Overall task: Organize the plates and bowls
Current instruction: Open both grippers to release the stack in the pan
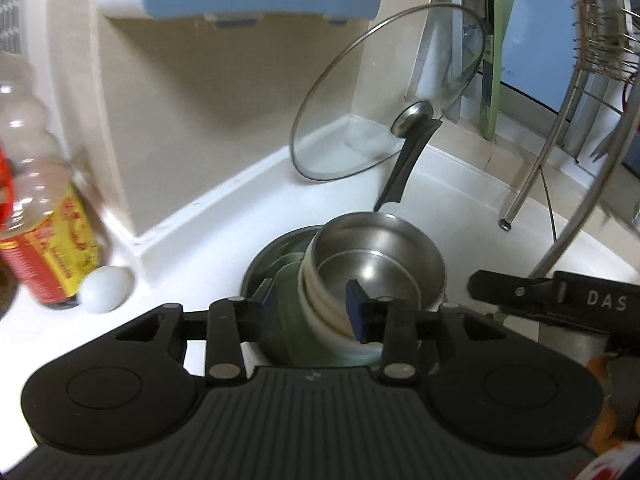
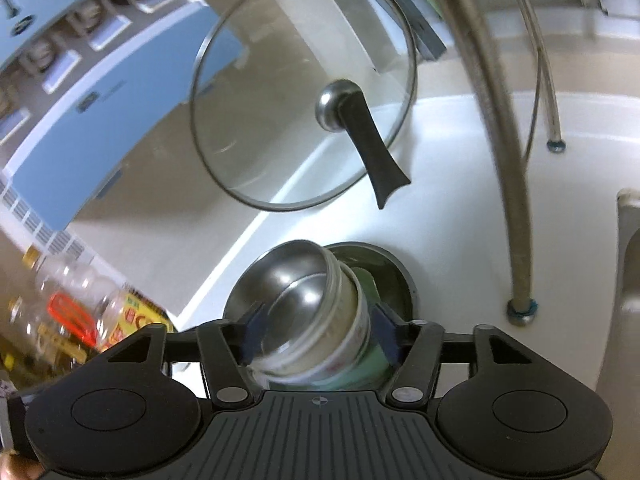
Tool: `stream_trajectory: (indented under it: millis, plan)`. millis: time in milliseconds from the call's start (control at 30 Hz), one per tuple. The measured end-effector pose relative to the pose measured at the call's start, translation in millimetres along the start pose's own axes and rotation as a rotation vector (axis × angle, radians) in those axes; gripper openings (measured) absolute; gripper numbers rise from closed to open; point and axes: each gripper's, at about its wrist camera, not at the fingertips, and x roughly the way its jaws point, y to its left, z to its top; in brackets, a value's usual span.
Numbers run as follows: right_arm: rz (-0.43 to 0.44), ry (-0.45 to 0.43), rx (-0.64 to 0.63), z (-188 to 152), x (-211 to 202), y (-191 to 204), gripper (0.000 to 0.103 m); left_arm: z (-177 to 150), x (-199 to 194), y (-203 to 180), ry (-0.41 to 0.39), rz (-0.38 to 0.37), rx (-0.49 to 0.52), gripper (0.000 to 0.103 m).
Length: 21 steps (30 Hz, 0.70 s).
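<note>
**Both tongs open over a leaning stack of bowls**

A stack of bowls (image 1: 360, 280) sits on the white desk (image 1: 224, 236), nested and tilted to one side. The top one is a stainless steel bowl (image 1: 380, 256), with white bowls (image 1: 320, 312) under it and a green dish (image 1: 288, 312) below those; the lowest piece looks like a dark metal plate (image 1: 260, 264), though blur makes that hard to confirm.

The left tongs (image 1: 312, 312) stand partly open, their blue pads on either side of the stack's near rim and not visibly pressing on it. The right tongs (image 2: 320, 336) are spread wide around the same stack (image 2: 304, 320), with a gap showing between each pad and the bowls. In the left wrist view, the black tip of the right tongs (image 1: 520, 292) pokes in from the right edge.

Behind the stack, a glass pot lid (image 2: 304, 92) with a black handle leans upright against the tiled wall. A metal dish rack (image 1: 592, 60) stands to the right. At the left are a clear sauce bottle (image 1: 44, 216) with a red and yellow label and, just beside it, a white egg (image 1: 105, 289).
</note>
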Motion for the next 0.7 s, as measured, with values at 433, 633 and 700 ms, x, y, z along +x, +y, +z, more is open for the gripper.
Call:
stream_trajectory:
  millis: [433,633,700]
  plan:
    - [-0.019,0.122,-0.255,-76.3,-46.9,12.1,0.066,-79.9,-85.1,-13.1,-0.024,0.116,-0.062,0.051]
    - [-0.029,0.171,-0.266,-109.8,-69.0,14.7,0.066,-113.5,-112.7,-15.3,0.012,0.109,-0.070,0.051]
    - [-0.037,0.174,-0.275,-121.0,-77.3,18.8,0.066,-123.2,-121.9,-15.5,0.020,0.104,-0.066,0.051]
